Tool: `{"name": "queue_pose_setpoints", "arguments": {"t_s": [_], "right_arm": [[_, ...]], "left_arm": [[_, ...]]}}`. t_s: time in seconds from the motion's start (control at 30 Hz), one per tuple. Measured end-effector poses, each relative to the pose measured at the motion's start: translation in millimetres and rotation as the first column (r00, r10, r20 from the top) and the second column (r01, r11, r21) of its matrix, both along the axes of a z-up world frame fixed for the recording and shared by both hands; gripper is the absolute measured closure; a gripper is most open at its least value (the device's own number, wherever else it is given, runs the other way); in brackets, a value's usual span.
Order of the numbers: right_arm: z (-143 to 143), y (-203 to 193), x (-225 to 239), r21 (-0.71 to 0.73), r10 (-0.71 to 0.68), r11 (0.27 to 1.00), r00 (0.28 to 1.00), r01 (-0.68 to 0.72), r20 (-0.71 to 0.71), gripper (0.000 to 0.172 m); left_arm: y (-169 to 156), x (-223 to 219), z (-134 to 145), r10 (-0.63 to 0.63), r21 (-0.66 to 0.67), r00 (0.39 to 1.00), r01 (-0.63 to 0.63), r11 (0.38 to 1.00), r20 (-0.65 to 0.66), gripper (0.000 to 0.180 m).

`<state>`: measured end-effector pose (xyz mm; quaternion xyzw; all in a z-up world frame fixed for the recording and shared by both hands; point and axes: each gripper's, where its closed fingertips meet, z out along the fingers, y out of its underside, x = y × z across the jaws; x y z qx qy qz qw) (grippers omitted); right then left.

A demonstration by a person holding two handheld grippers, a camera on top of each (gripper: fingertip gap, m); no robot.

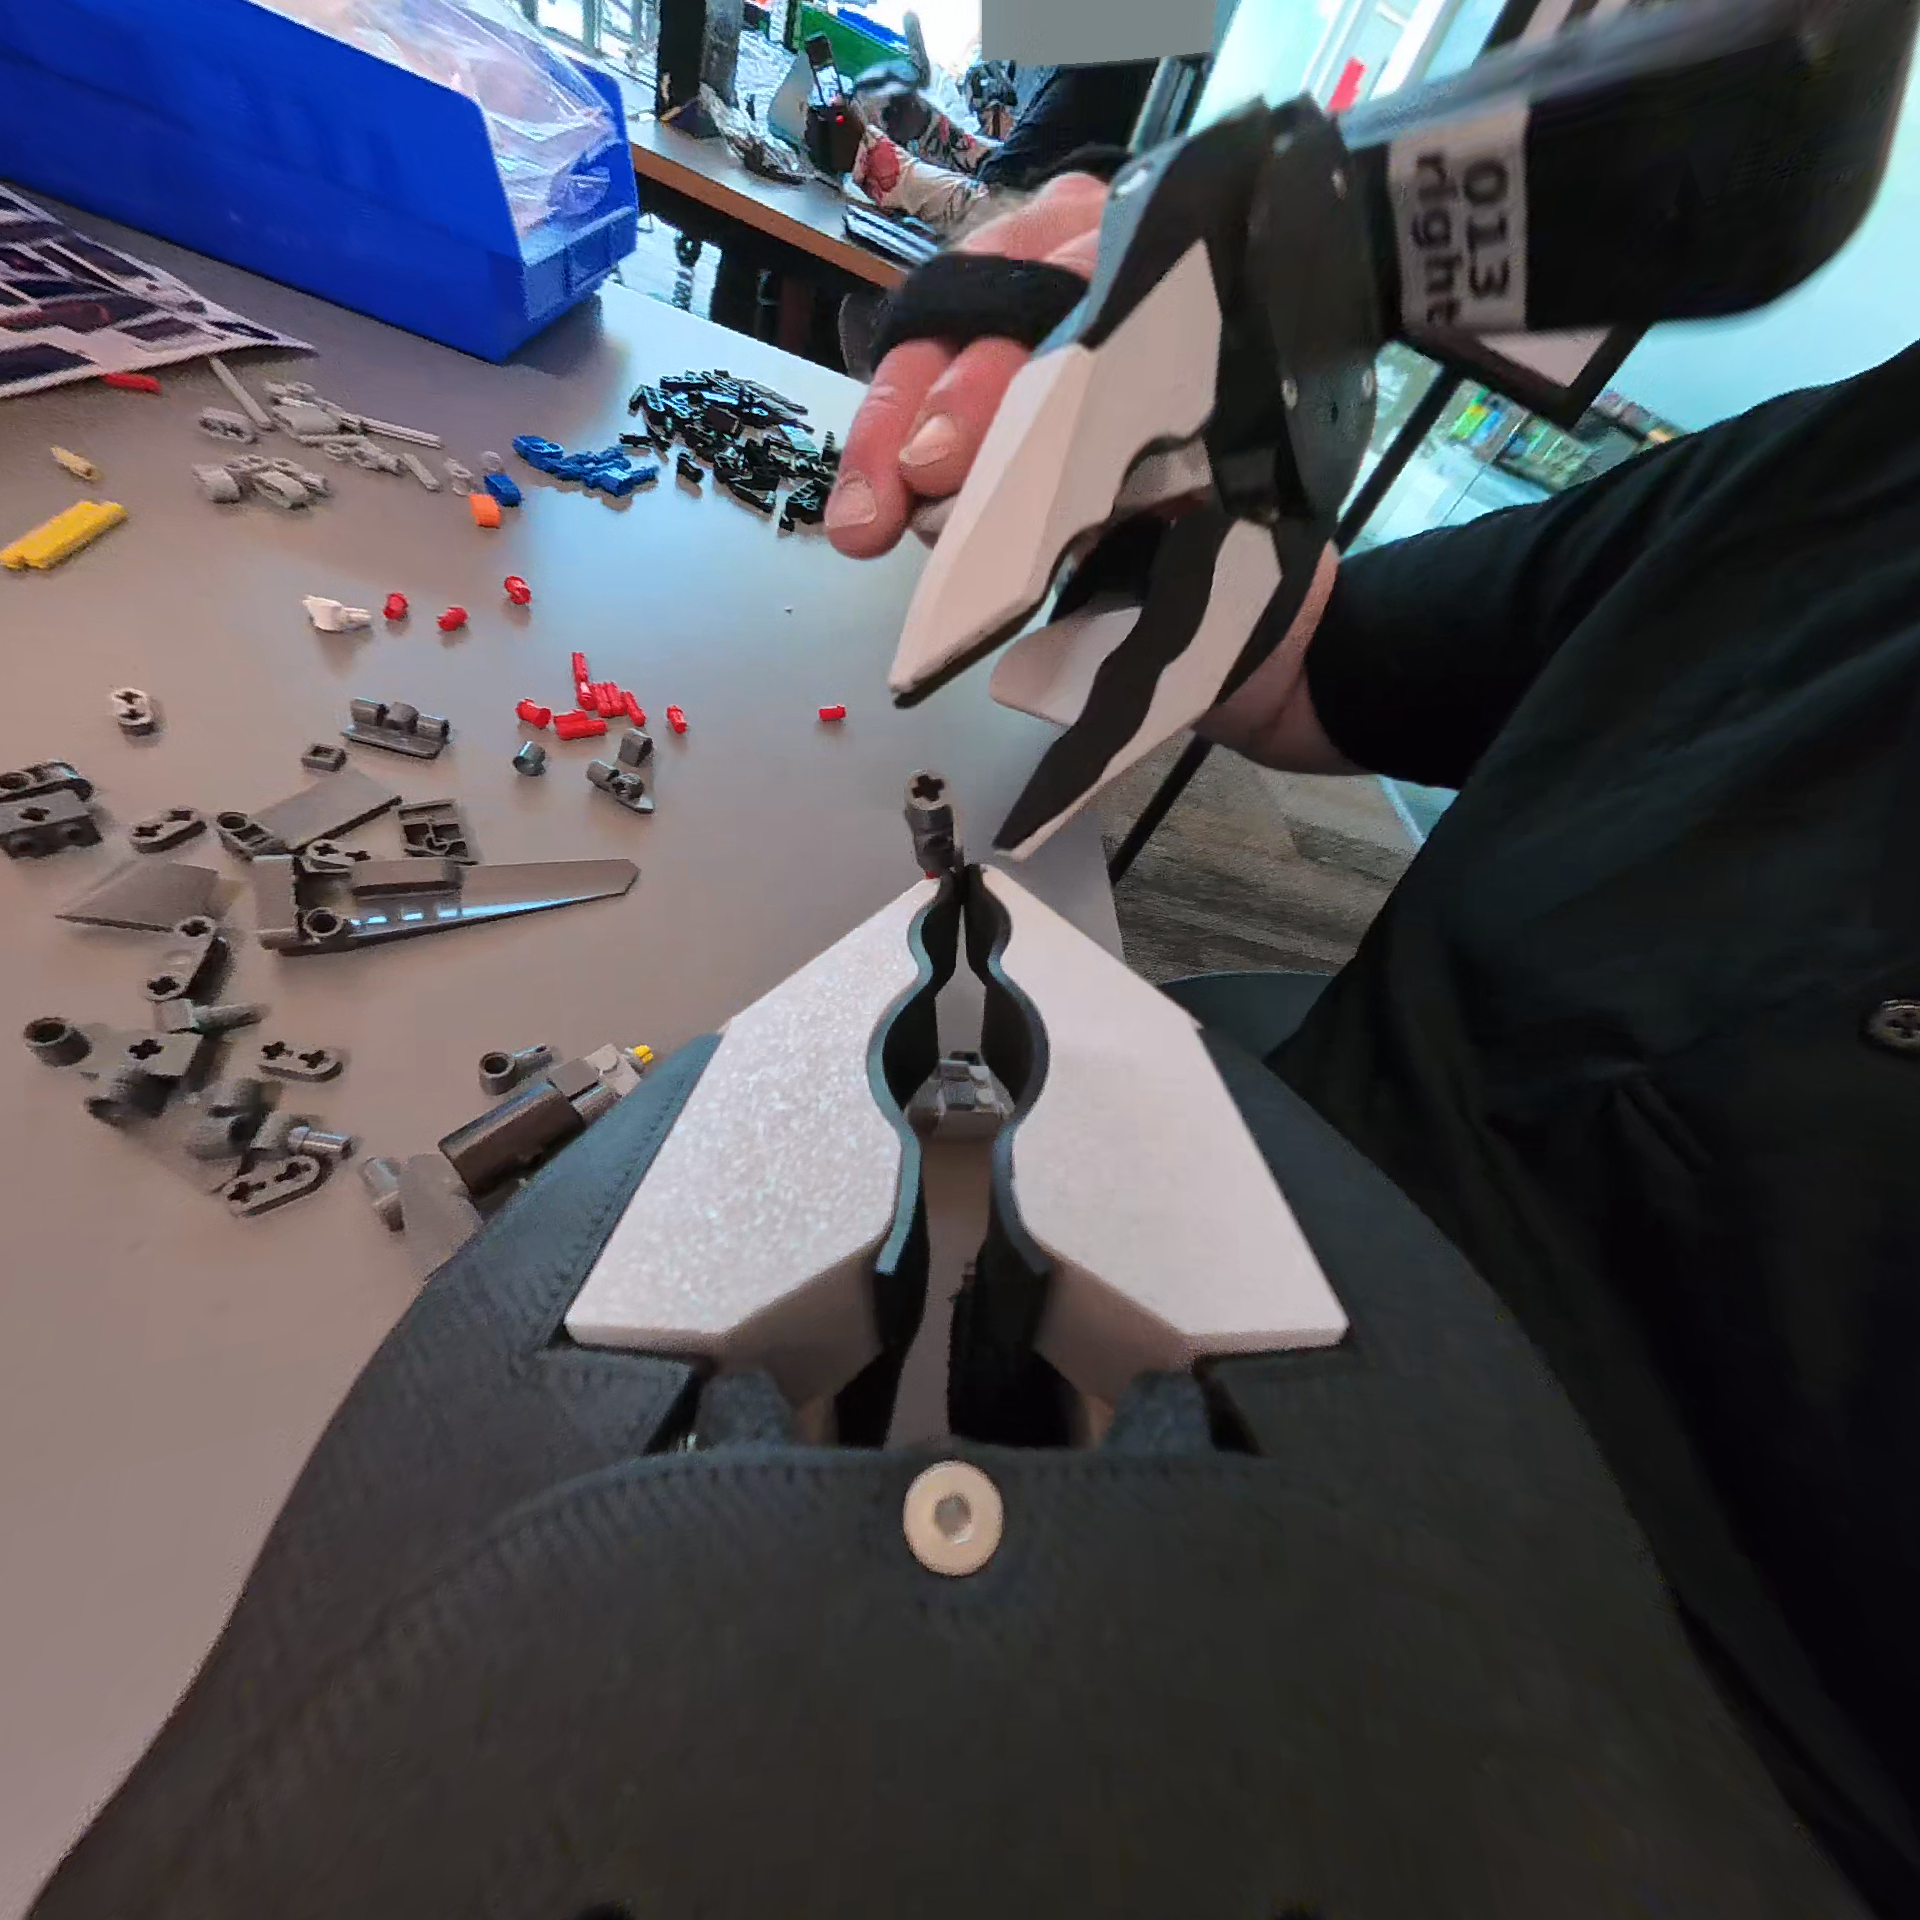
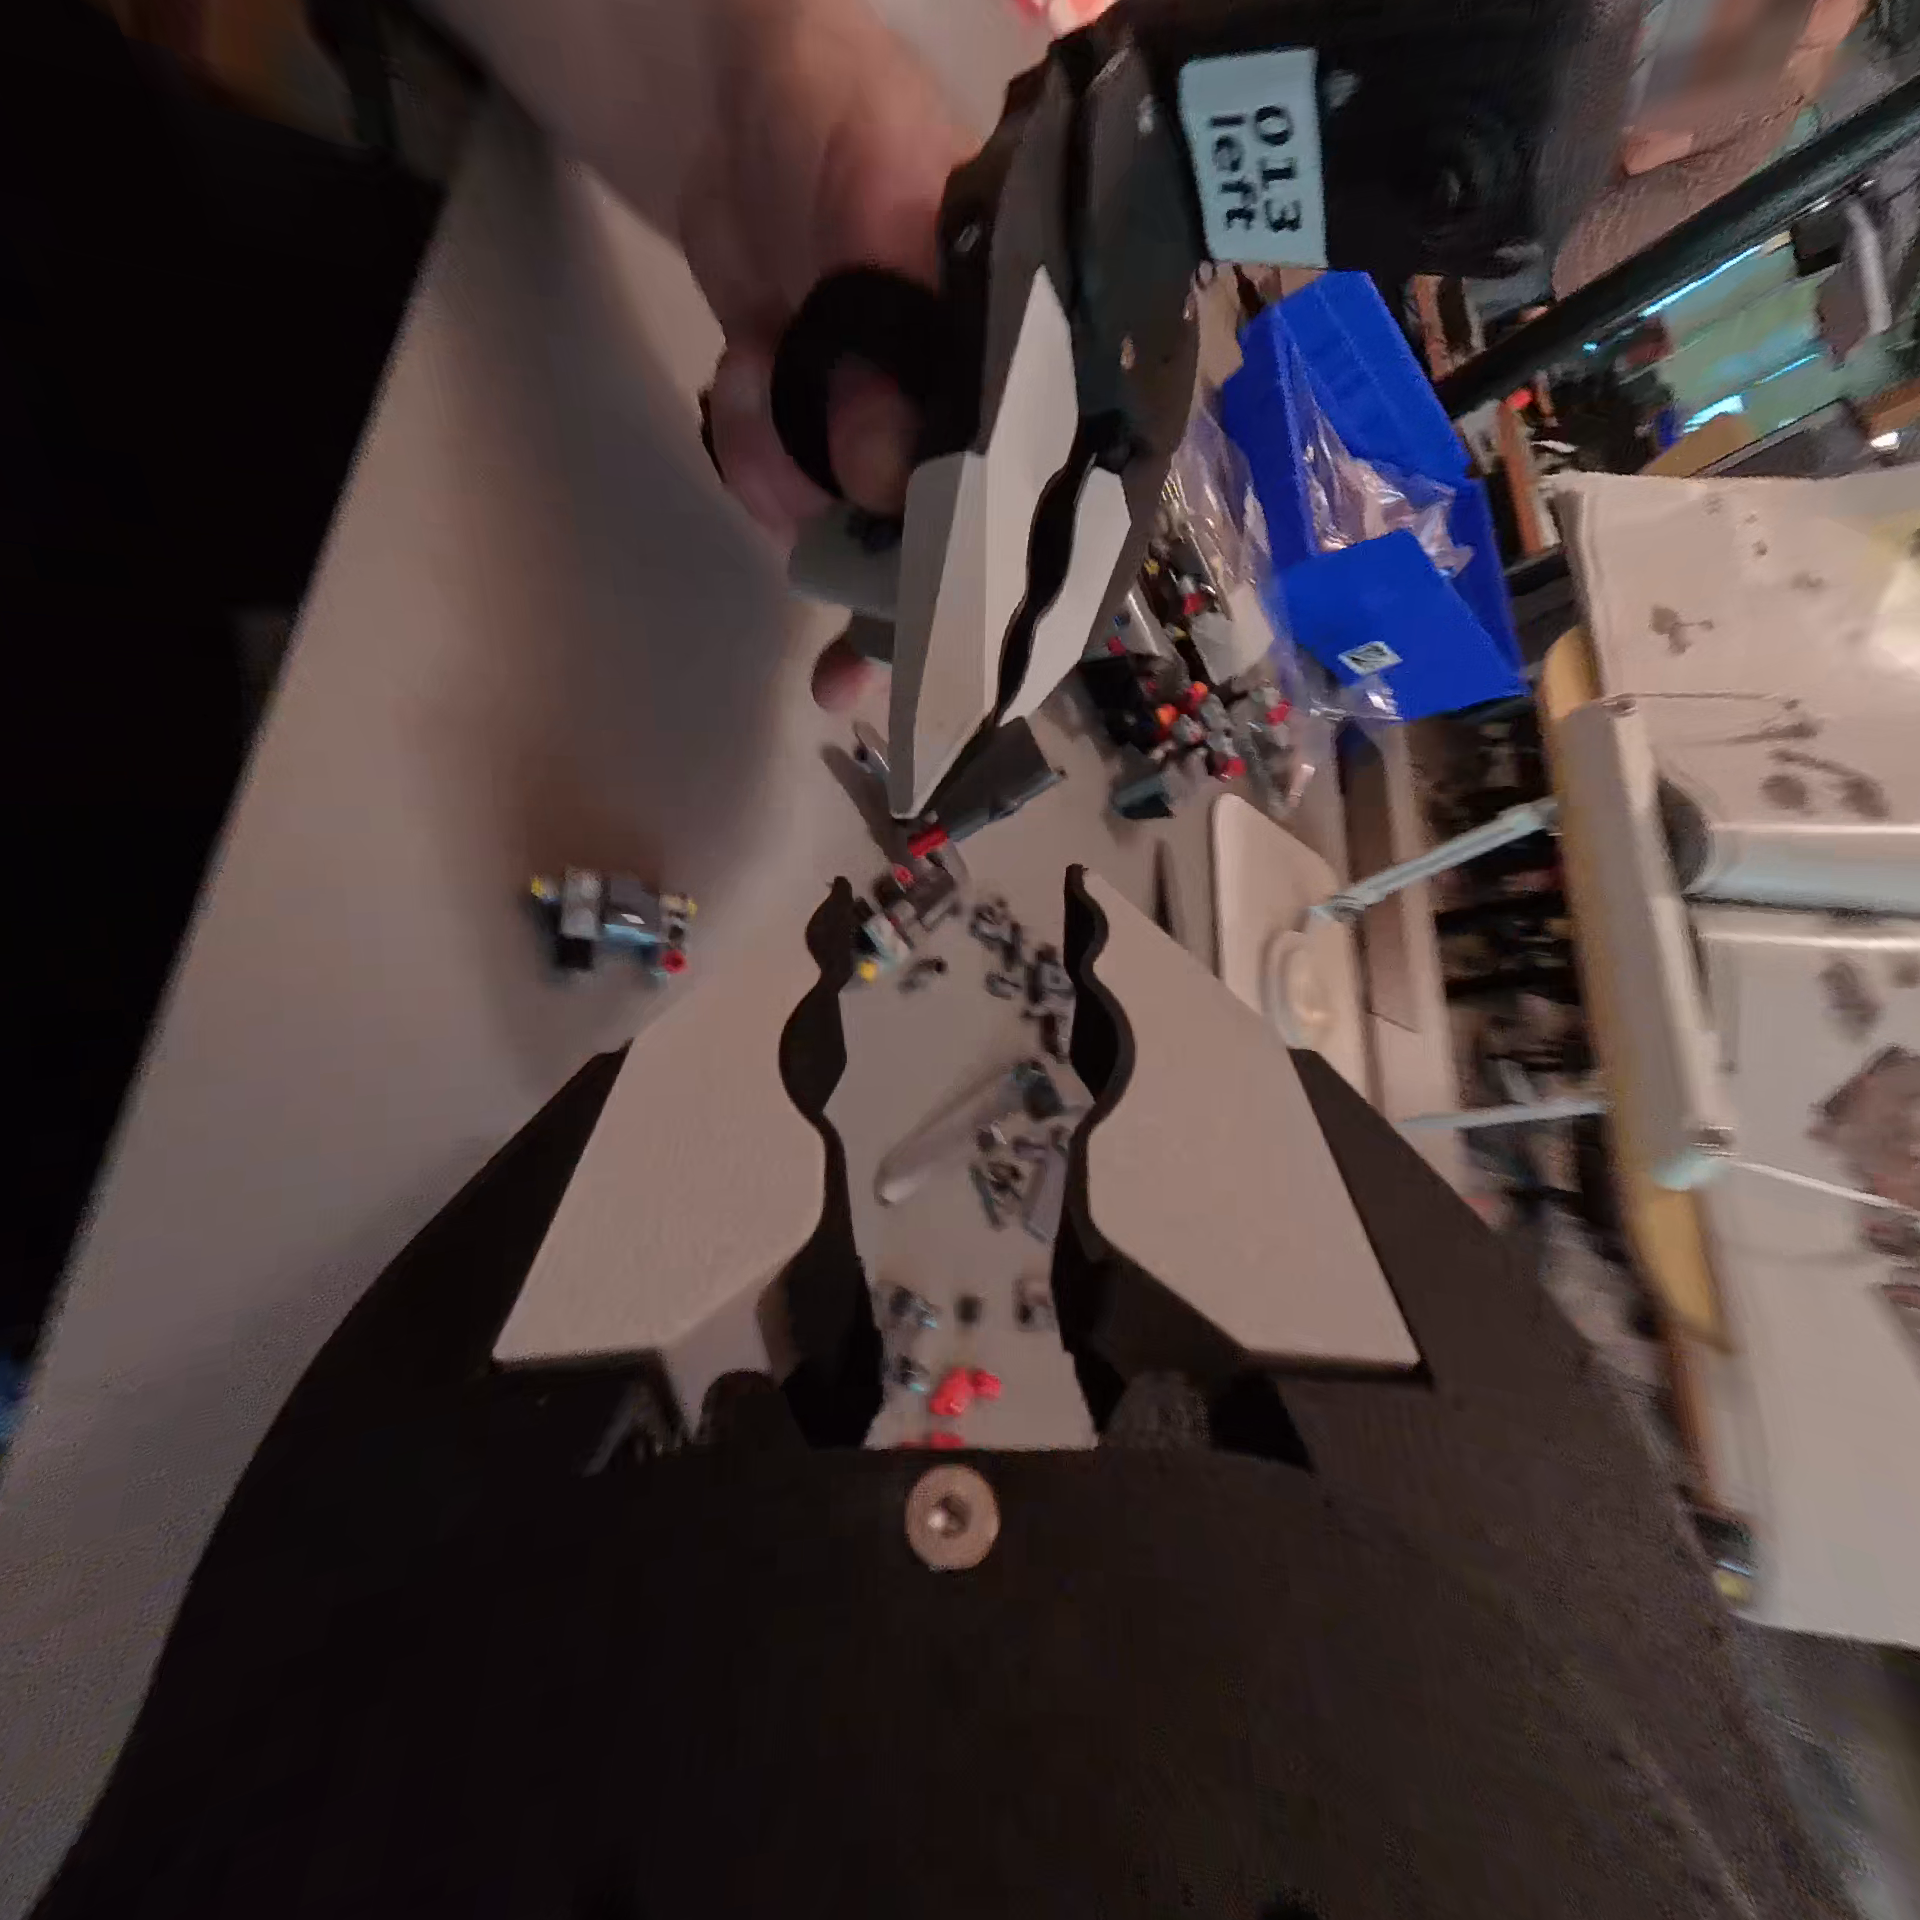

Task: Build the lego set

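Note:
My left gripper (image 1: 954,871) is shut, its tips pinching a small red pin (image 1: 931,876) that carries a dark grey connector (image 1: 928,816) with a cross-shaped hole. The piece stands up just above the tips, over the grey table (image 1: 727,623). The right wrist view shows the same left gripper (image 2: 914,810) with the red pin (image 2: 928,831) and the grey connector (image 2: 920,878) at its tip. My right gripper (image 2: 953,888) is open and empty, its fingers just short of that piece. In the left wrist view it (image 1: 956,769) hangs open just above and to the right of the connector.
Loose parts lie on the table: red pins (image 1: 592,712), dark grey pieces (image 1: 343,894), black pieces (image 1: 738,426), blue pieces (image 1: 582,462). A blue bin (image 1: 312,156) stands at the back left. A small built assembly (image 2: 613,920) sits apart. A person's dark sleeve (image 1: 1558,831) is at the right. My two grippers' fingertips are within a few centimetres of each other.

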<state>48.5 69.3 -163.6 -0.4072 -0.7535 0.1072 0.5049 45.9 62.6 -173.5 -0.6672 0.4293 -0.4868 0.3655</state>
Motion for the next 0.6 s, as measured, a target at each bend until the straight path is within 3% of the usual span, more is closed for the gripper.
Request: {"name": "queue_pose_setpoints", "arguments": {"t_s": [0.17, 0.43, 0.6], "right_arm": [[-1.6, 6.5, -2.9, 0.306, 0.002, 0.952, 0.996, -0.029, 0.088, 0.137], [-6.3, 1.8, -10.1, 0.393, 0.089, 0.910, 0.987, -0.134, 0.131, 0.144], [-11.3, -0.8, -9.3, 0.498, 0.125, 0.842, 0.973, -0.207, 0.194, 0.149]], "left_arm": [[-4.0, 4.3, -2.3, -0.054, -0.072, 0.999, 0.054, 0.996, 0.005, 0.180], [-10.6, 8.9, -8.0, -0.132, -0.130, 0.991, 0.129, 0.983, -0.016, 0.180], [-12.2, 11.0, -11.1, -0.163, -0.165, 0.986, 0.156, 0.974, -0.027, 0.180]]}}
